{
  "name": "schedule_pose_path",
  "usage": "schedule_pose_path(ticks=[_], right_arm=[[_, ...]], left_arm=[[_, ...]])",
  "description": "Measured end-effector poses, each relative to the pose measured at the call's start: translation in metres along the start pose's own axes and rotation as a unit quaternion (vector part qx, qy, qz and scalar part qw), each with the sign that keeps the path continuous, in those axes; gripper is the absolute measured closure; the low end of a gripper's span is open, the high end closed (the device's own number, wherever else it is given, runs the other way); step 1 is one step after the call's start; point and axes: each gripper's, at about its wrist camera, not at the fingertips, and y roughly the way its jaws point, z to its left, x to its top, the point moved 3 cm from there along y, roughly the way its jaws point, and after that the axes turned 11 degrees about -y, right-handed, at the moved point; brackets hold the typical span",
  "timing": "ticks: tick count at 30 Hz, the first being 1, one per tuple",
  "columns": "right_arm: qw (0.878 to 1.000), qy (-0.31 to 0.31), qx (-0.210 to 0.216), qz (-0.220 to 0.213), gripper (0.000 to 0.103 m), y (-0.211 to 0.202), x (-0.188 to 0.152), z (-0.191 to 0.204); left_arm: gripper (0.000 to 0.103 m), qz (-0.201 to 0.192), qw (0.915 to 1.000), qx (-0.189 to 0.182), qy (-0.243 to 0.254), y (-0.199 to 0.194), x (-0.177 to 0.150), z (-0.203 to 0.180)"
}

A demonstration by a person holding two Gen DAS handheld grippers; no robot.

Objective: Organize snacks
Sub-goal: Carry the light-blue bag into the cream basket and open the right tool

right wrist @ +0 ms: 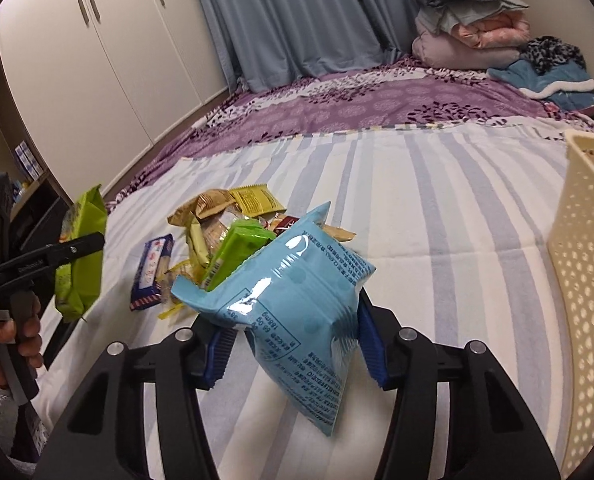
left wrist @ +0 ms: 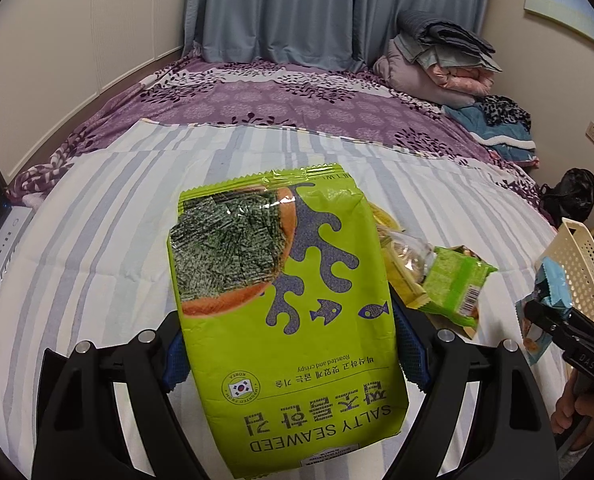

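Seaweed bag (left wrist: 285, 304) in left tongs (left wrist: 293, 354); blue packet (right wrist: 297, 304) — seemingly pinched — in right tongs (right wrist: 293, 354)

Even indoor light, sharp focus, packet glare, fisheye-bent dark corners.

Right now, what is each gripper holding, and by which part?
Left gripper: green seaweed bag, pinched across its lower half. Right gripper: blue snack bag, pinched across its middle.
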Motion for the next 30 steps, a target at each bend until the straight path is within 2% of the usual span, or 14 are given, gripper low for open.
schedule_pose_path(ticks=[8,15,19,24,27,28,29,30], right_arm=[[0.996,0.027,-0.050,-0.065,0.049,-0.077,0.008,-0.023],[0.980,0.063,-0.145,-0.120,0.049,-0.153,0.003,-0.070],[0.966,0.080,-0.215,-0.121,0.049,-0.182,-0.012,-0.103],[0.951,0.109,-0.270,-0.101,0.048,-0.195,-0.035,-0.140],[0.944,0.124,-0.289,-0.096,0.036,-0.199,-0.047,-0.155],[0.942,0.129,-0.292,-0.099,0.025,-0.202,-0.048,-0.160],[0.940,0.134,-0.296,-0.104,0.018,-0.203,-0.051,-0.163],[0.939,0.135,-0.297,-0.108,0.017,-0.206,-0.054,-0.165]], left_arm=[[0.020,-0.007,0.9989,-0.030,0.036,-0.021,-0.006,-0.038],[0.020,-0.003,0.9962,-0.059,0.065,-0.034,-0.014,-0.077],[0.020,-0.005,0.9942,-0.068,0.083,-0.039,-0.016,-0.098],[0.020,-0.005,0.9914,-0.078,0.105,-0.044,-0.019,-0.125],[0.020,-0.004,0.9894,-0.083,0.119,-0.045,-0.022,-0.142],[0.020,-0.003,0.9888,-0.085,0.123,-0.045,-0.023,-0.146],[0.020,-0.003,0.9880,-0.087,0.128,-0.046,-0.024,-0.153],[0.020,-0.003,0.9873,-0.089,0.132,-0.047,-0.025,-0.158]])
